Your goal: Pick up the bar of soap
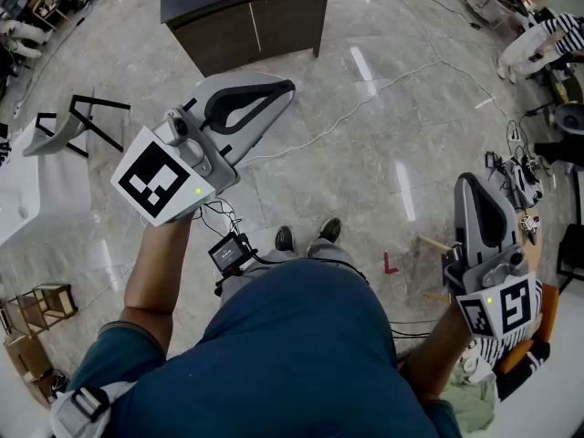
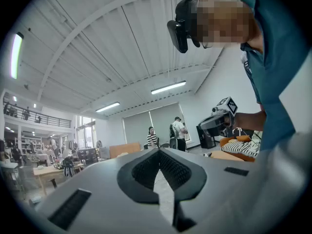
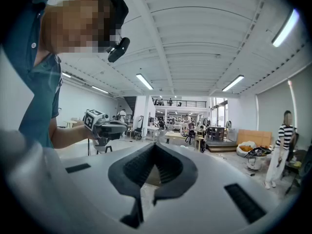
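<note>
The person stands on a shiny gray floor (image 1: 365, 181) & holds one gripper in each hand.

The left gripper (image 1: 288, 88) is held out in front on the left. Its jaws point away from the person, toward a dark cabinet (image 1: 246, 21). In the left gripper view the black pads (image 2: 144, 172) meet at the tip, w/ only a small hollow behind them. So the jaws are closed & hold nothing.

The right gripper (image 1: 467, 182) is by the person's right side, w/ jaws pointing forward. These jaws are pressed together too, w/ nothing in them.

Each gripper has a white cube w/ a black square mark. One is on the left (image 1: 160, 179) & one is on the right (image 1: 506, 307).

I can't tell where the bar of soap is. No view shows it.

On the floor a thin white cable (image 1: 365, 94) runs past the cabinet. A small red mark (image 1: 390, 265) is near the right gripper. The person's black shoes (image 1: 285, 238) show just past the blue shirt (image 1: 301, 354). A little black box w/ a screen (image 1: 228, 252) hangs by the left arm (image 1: 160, 272). A black frame (image 1: 96, 121) stands far left.

The gripper views look out at a big room w/ a white roof & long lights (image 2: 168, 87). People stand far back, one in a striped top (image 3: 282, 140). Each gripper view also shows the other gripper in the person's hand.
</note>
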{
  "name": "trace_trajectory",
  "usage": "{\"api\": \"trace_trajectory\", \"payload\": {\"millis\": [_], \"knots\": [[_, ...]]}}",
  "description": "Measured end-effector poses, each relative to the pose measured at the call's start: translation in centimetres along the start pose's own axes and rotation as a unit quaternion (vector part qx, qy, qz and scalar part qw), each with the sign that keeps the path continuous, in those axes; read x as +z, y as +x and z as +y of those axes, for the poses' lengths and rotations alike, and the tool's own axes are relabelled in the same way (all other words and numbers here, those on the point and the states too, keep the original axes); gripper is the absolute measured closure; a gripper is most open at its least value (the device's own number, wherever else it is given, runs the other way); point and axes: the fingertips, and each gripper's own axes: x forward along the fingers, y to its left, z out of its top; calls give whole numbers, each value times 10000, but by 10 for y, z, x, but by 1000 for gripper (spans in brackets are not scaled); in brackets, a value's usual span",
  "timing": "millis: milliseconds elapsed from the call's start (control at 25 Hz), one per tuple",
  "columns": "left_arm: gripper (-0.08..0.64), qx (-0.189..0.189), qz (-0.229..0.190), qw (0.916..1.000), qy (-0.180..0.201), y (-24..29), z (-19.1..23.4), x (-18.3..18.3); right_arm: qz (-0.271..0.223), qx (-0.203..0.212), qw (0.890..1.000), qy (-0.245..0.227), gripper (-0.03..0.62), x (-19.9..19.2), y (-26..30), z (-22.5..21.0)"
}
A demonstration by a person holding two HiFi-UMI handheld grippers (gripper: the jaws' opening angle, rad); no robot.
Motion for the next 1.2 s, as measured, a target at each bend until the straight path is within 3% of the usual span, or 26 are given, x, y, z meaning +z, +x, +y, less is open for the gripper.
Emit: {"api": "trace_trajectory", "payload": {"millis": [640, 920, 1200], "knots": [[558, 130, 164, 9998, 43, 22, 3, 7, -221, 149, 9995, 180, 577, 3, -1, -30], [558, 250, 248, 9993, 135, 115, -12, 10, -487, 369, 9974, 384, 575, -16, -15, -123], [558, 193, 278, 9994, 100, 152, -7, 8, -507, 342, 9974, 383, 575, -18, -6, -158]]}}
